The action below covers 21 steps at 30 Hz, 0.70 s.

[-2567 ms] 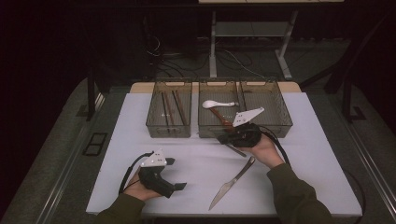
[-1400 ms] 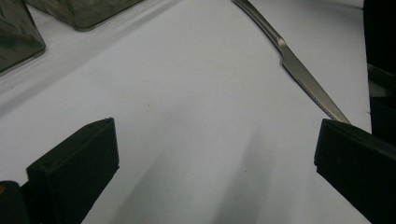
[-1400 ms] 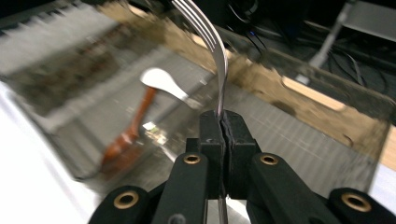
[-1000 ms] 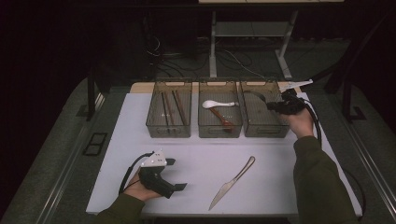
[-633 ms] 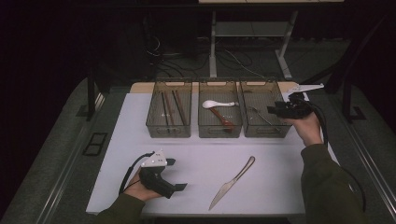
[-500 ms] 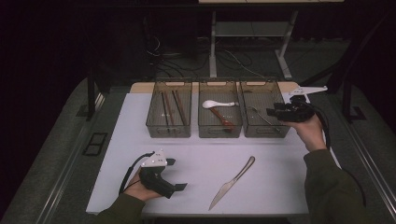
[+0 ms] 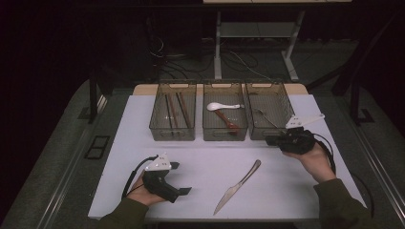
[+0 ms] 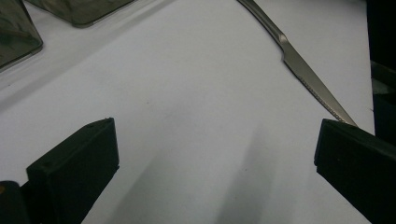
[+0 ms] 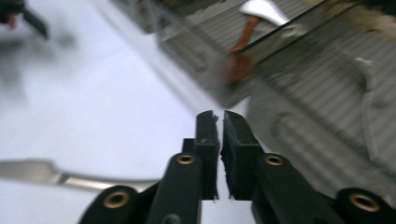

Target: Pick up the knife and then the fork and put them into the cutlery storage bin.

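A slim, matte metal knife lies diagonally on the smooth white table, low and centre in the high view, its narrow handle curving up toward the right and its pointed blade aimed at the bottom edge; in the left gripper view its fine serrated edge shows clearly at upper right. Across the upper middle of the high view stand three boxy, smoky-clear bins with ribbed floors: the left bin holds dark thin sticks, the middle bin a glossy white spoon and a reddish-brown utensil, and the right bin a thin grey metal piece too small to name. The left gripper, black and blocky with a pale plate on top, rests on the table at lower left, its jaws spread wide with only bare tabletop between them; the knife tip lies just ahead of its right-hand jaw, apart from it. The right gripper, at centre right beside the right bin's near corner, has just snapped its jaws together; they hold nothing. The right gripper view is motion-blurred, with the knife handle cut off at lower left.
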### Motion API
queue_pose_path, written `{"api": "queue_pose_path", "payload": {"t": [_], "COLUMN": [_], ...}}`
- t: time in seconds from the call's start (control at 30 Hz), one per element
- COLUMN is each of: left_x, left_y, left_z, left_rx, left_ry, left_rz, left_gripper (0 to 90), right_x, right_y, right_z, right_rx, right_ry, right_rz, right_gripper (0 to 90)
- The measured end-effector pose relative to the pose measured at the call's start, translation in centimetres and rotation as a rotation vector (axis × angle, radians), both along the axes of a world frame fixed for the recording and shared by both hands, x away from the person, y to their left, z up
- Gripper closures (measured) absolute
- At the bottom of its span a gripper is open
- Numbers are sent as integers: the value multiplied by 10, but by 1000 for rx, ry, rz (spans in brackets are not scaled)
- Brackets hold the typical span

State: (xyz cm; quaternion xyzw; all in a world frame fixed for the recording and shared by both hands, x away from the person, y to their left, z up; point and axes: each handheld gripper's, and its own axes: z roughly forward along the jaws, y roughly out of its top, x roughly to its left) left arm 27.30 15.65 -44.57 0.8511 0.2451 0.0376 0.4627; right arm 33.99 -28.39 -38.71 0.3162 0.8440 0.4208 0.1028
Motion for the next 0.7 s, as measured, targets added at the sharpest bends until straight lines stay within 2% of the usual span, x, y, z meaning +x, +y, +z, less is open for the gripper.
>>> {"api": "queue_pose_path", "payload": {"t": [0.17, 0.37, 0.7], "left_x": [0, -1, -1], "left_y": [0, 0, -1], "left_z": [0, 0, 1], "left_rx": [1, 3, 6], "left_ry": [-1, -2, -6], "left_rz": [0, 0, -2], "left_gripper": [0, 0, 0], "right_x": [-21, -43, -68], "right_y": [8, 23, 54], "right_z": [-11, -22, -41], "right_rx": [-3, -35, -65], "right_ry": [27, 50, 100], "right_rz": [67, 138, 259], "right_gripper": [899, 899, 899]}}
